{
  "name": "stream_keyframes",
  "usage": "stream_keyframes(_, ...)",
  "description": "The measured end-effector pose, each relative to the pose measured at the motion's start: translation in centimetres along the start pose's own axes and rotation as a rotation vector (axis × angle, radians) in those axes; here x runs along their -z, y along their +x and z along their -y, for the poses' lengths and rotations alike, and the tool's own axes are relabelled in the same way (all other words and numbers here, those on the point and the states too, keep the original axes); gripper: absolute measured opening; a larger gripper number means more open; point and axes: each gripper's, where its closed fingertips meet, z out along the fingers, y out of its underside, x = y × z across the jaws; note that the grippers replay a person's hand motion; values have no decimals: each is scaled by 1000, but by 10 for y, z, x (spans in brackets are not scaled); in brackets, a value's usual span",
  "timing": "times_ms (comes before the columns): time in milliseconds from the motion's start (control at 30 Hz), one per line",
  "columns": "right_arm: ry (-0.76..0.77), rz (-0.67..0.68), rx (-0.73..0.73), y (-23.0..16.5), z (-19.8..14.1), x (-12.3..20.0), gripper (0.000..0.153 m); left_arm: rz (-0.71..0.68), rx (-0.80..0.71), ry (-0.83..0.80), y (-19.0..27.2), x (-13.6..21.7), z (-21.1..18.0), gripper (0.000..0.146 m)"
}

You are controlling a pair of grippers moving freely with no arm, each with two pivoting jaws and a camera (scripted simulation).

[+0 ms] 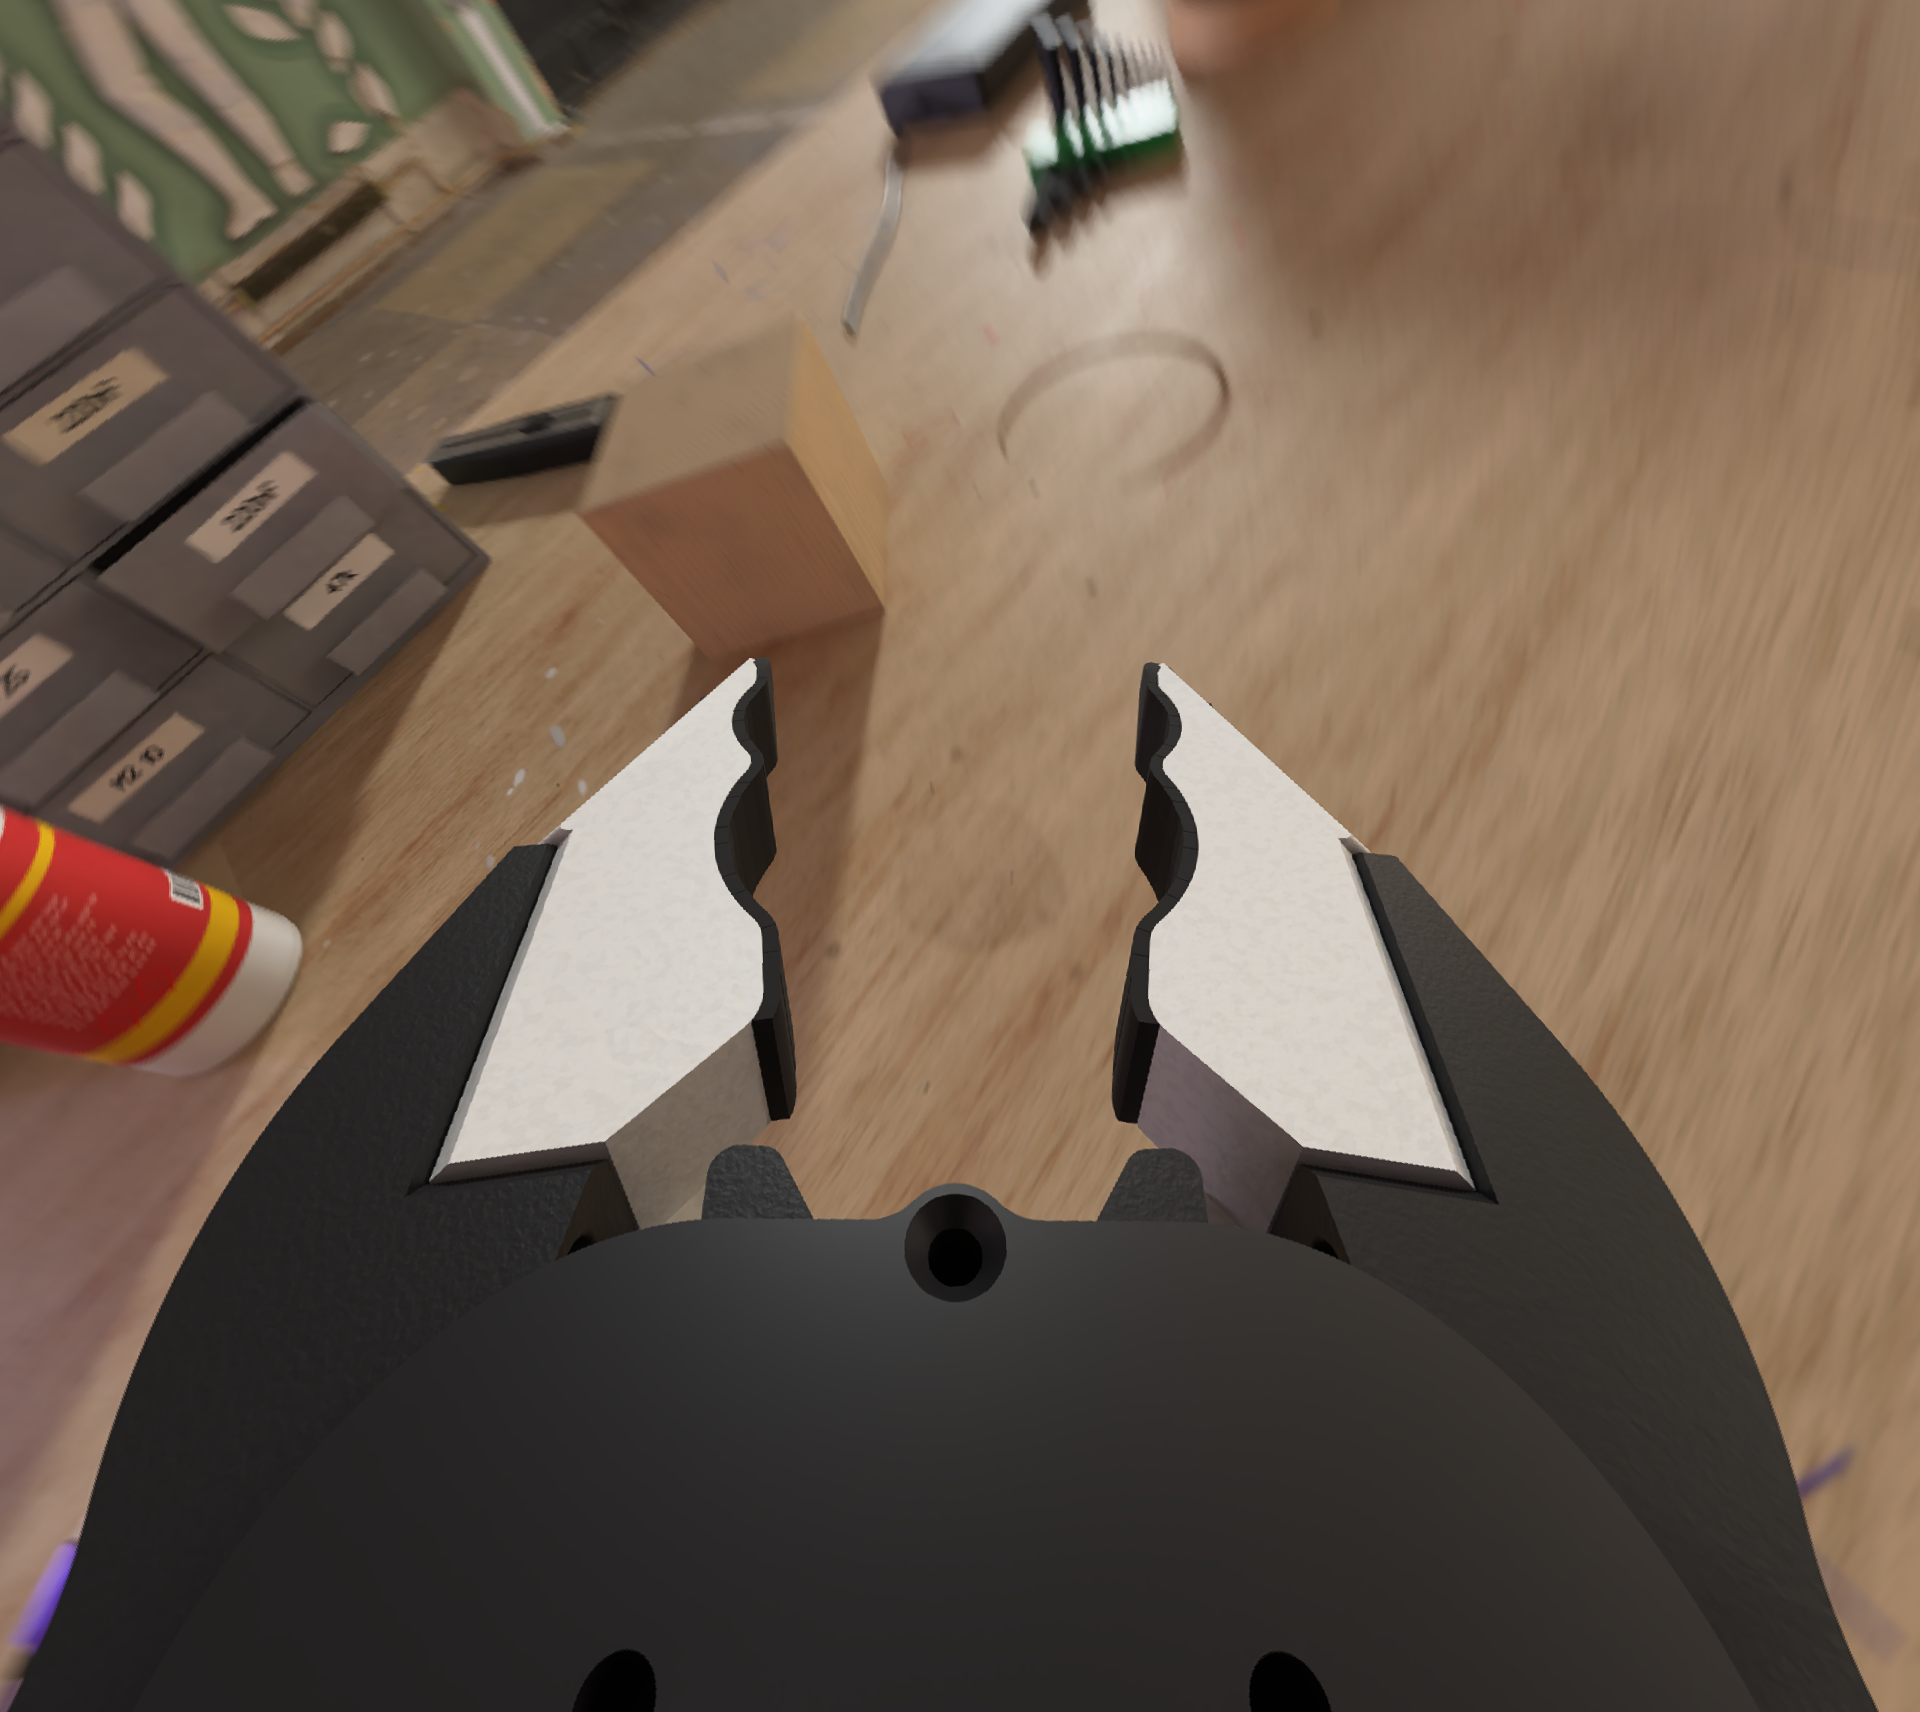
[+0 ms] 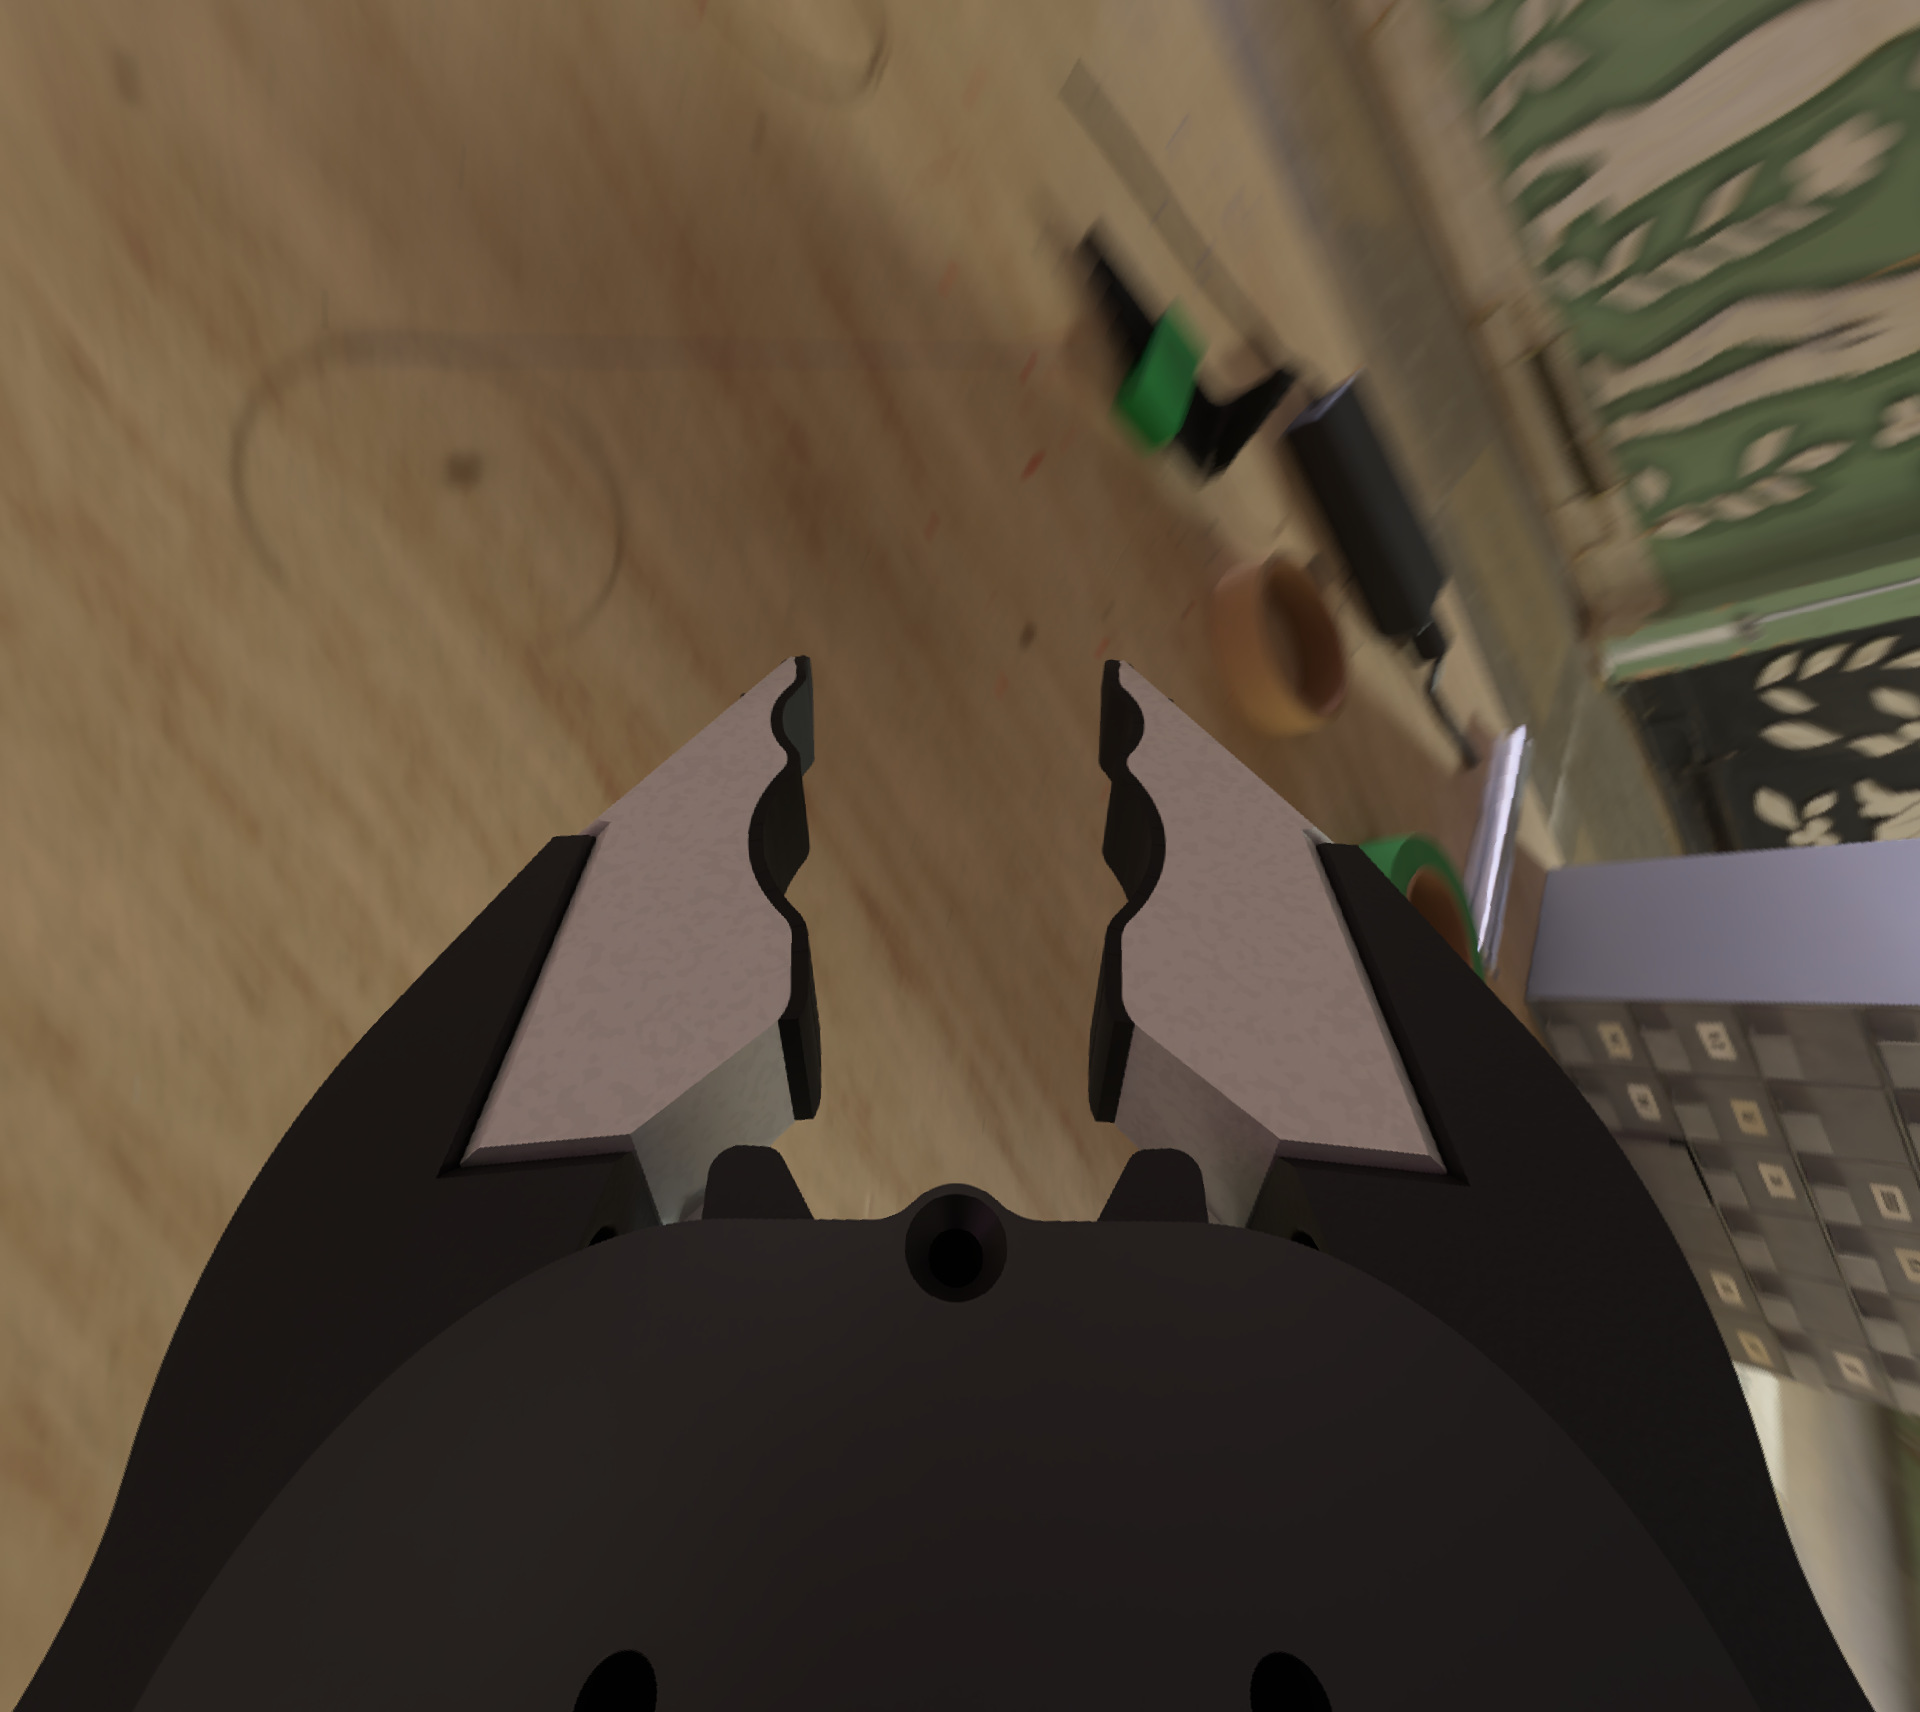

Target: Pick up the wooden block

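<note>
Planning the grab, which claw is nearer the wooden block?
Left. The block sits just ahead and slightly left of the open left claw. The right claw is open over bare table; its view shows no block.

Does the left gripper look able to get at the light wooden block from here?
Probably yes. The left gripper is open, and the light wooden block sits just ahead, slightly left of its fingertips, with bare tabletop between. The grey drawer cabinet stands clear to the block's left.
</note>
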Motion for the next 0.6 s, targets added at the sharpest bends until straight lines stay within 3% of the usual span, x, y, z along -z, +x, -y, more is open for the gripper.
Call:
stream_keyframes(133, 495, -112, -215, 22, 83, 18, 70, 56, 319, 102, -31, -4, 47, 76)
stream_keyframes(233, 825, -212, -312, 29, 120, 22, 95, 99, 369, -3, -61, -37, 58, 94)
stream_keyframes(333, 908, -489, -240, 39, 118, 22, 126, 4, 436, -215, -75, -88, 44, 108)
stream_keyframes(433, 886, -672, -130, 49, 114, 40, 133, -142, 505, -519, -77, -127, 7, 120)
stream_keyframes(500, 920, -773, -100, 54, 111, 55, 131, -175, 522, -631, -81, -143, -10, 122)
stream_keyframes(600, 1005, -738, -211, 56, 108, 59, 129, -263, 618, -677, -79, -158, -17, 121)
